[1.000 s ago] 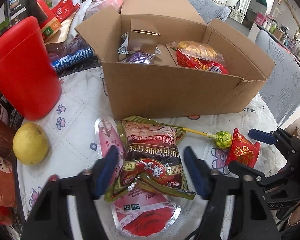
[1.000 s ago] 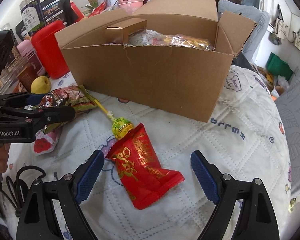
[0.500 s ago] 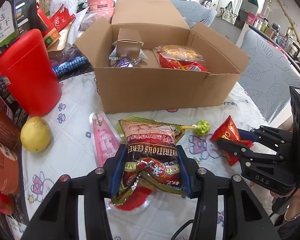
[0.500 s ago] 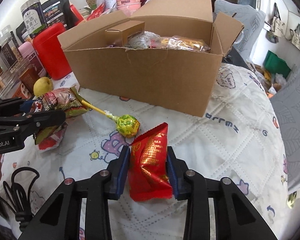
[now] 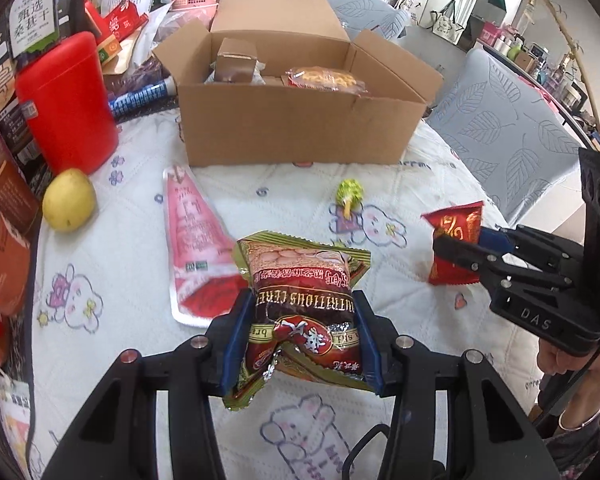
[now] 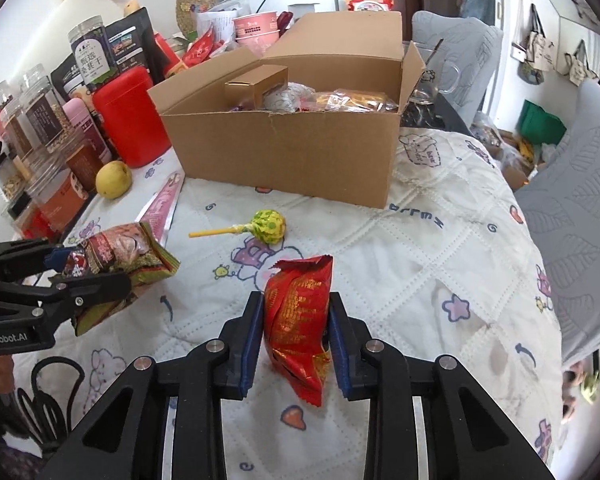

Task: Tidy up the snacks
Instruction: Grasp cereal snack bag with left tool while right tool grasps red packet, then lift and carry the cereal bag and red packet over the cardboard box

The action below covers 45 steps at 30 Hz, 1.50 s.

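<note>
My left gripper (image 5: 302, 300) is shut on a maroon and green cereal bag (image 5: 300, 276), held a little above the quilted cloth. The jaws of my right gripper (image 6: 296, 304) are still closing, and their blue pads press a crinkled red snack packet (image 6: 298, 320) from both sides. Each gripper shows in the other's view: the right gripper (image 5: 460, 240) with the red packet (image 5: 454, 224), the left gripper (image 6: 88, 268) with the cereal bag (image 6: 116, 252). The open cardboard box (image 5: 300, 132) stands behind, holding a small brown carton and bagged snacks. A green lollipop (image 6: 268, 226) lies on the cloth between us and the box.
A pink pouch (image 5: 196, 240) lies flat left of the cereal bag. A yellow pear (image 5: 69, 200) and a red canister (image 5: 66, 100) stand at the left, with jars and packets crowded behind. A grey leaf-patterned chair (image 5: 500, 120) is at the right table edge.
Both grippers closed on their packets, the right one from wide open, and drew back from the box with them raised. The cereal bag came off the pink pouch and the lollipop stick.
</note>
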### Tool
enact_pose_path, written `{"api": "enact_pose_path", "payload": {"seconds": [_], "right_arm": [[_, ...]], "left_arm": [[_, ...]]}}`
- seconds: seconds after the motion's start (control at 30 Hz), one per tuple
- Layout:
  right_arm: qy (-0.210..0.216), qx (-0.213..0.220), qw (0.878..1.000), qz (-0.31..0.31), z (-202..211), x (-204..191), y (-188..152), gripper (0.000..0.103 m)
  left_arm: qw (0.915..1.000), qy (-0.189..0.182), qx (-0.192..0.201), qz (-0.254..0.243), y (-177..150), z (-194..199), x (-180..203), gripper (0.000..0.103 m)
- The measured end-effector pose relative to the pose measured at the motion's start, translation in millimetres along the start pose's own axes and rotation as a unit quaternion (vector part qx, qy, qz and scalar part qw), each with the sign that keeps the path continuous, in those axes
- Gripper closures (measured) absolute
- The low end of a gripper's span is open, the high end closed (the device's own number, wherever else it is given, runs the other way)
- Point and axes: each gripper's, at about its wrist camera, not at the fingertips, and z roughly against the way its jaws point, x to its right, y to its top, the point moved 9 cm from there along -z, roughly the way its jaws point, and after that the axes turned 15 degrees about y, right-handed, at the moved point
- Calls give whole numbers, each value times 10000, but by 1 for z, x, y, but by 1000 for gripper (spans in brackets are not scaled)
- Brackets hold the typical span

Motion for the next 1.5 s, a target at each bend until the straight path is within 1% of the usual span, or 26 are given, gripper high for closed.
{"api": "enact_pose_path", "payload": {"seconds": [0.23,0.4,0.53,0.6,0.67,0.77,0.87,1.1,1.33,1.5], "right_arm": [[159,-29,9999,16,13,-15,-14,73],[141,-170,9998,0,3,-17,-27,72],[228,-255,9993,-115,-4,-16,-34,71],[192,-322,9992,-157,-8,-14,-37,71],[194,-326,9990,-230,-10,-11,-40,71],[207,-216,9990,-328,-7,-10,-39,72],[174,-187,9992,-307,-4,-12,-38,74],[320,-96,9989,-337,4,-20,-36,74],[576,20,9980,-262,16,-39,-31,74],[668,314,9973,-20,33,-55,-8,74]], "left_arm": [[9999,-22,-164,-41,-22,-3,4,55],[9996,100,-222,-147,-29,-14,6,55],[9992,167,-328,-154,-32,-23,8,52],[9990,172,-382,-126,-34,-27,8,52],[9993,153,-317,-90,-34,-28,8,52],[9995,139,-277,-55,-34,-26,8,52],[9996,126,-243,-23,-34,-23,7,54],[10000,2,-91,13,-30,-2,9,55],[9995,-108,291,77,-12,29,9,55],[9977,-97,653,175,9,50,5,55]]}}
